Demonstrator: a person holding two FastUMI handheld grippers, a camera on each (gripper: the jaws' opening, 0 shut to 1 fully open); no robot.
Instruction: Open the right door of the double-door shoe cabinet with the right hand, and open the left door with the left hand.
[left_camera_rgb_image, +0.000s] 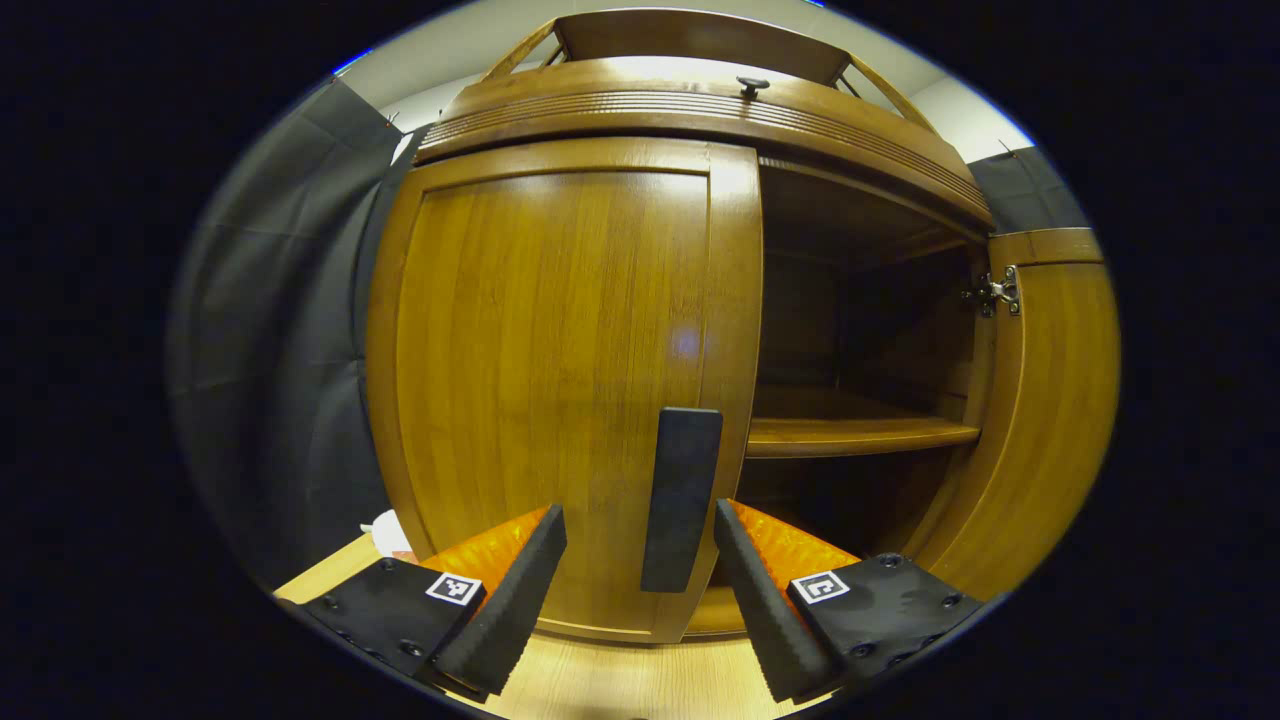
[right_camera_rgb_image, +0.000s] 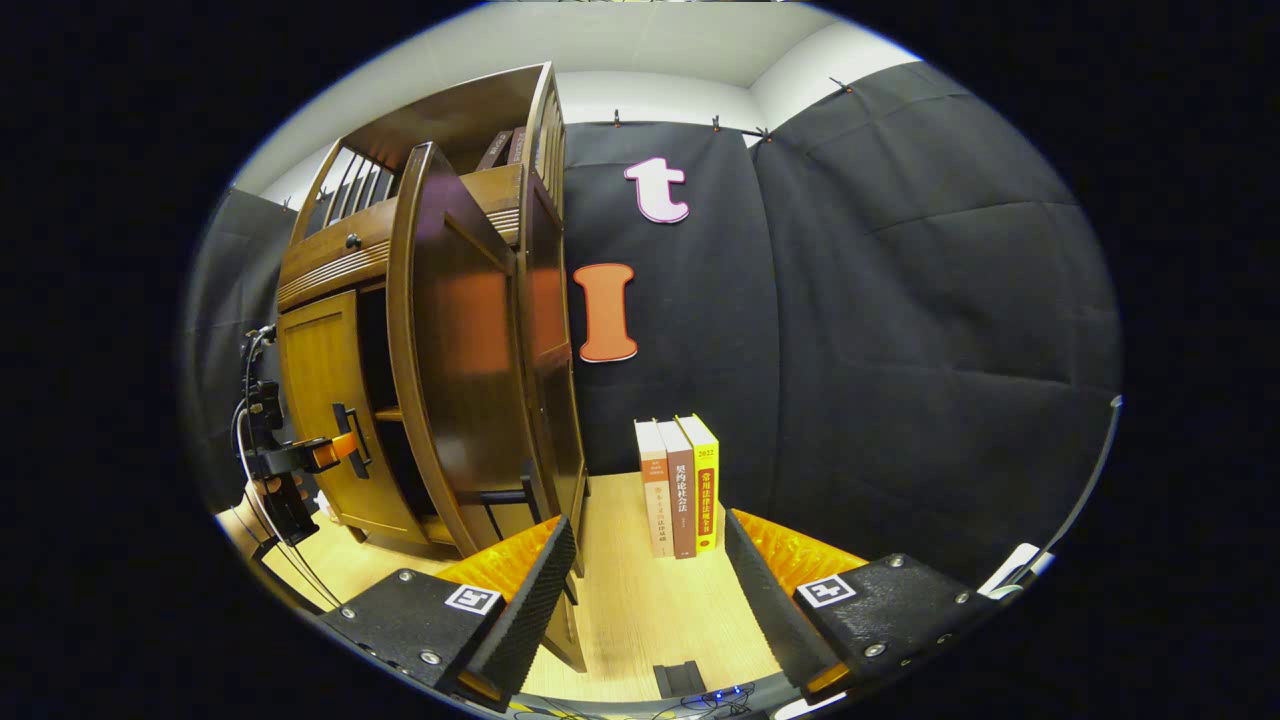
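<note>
While our left gripper (left_camera_rgb_image: 640, 580) stands apart around the left door (left_camera_rgb_image: 560, 380) handle (left_camera_rgb_image: 682, 498), untouched, our right gripper (right_camera_rgb_image: 645, 590) gapes empty beside the swung-out right door (right_camera_rgb_image: 450, 370); behind it three books (right_camera_rgb_image: 680, 485); cabinet depths stay dark.

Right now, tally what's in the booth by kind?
Cabinet: 1
Doors: 2, left door closed, right door open
Books: 3
Hand-held grippers: 2, left gripper, right gripper
Total: 8
</note>
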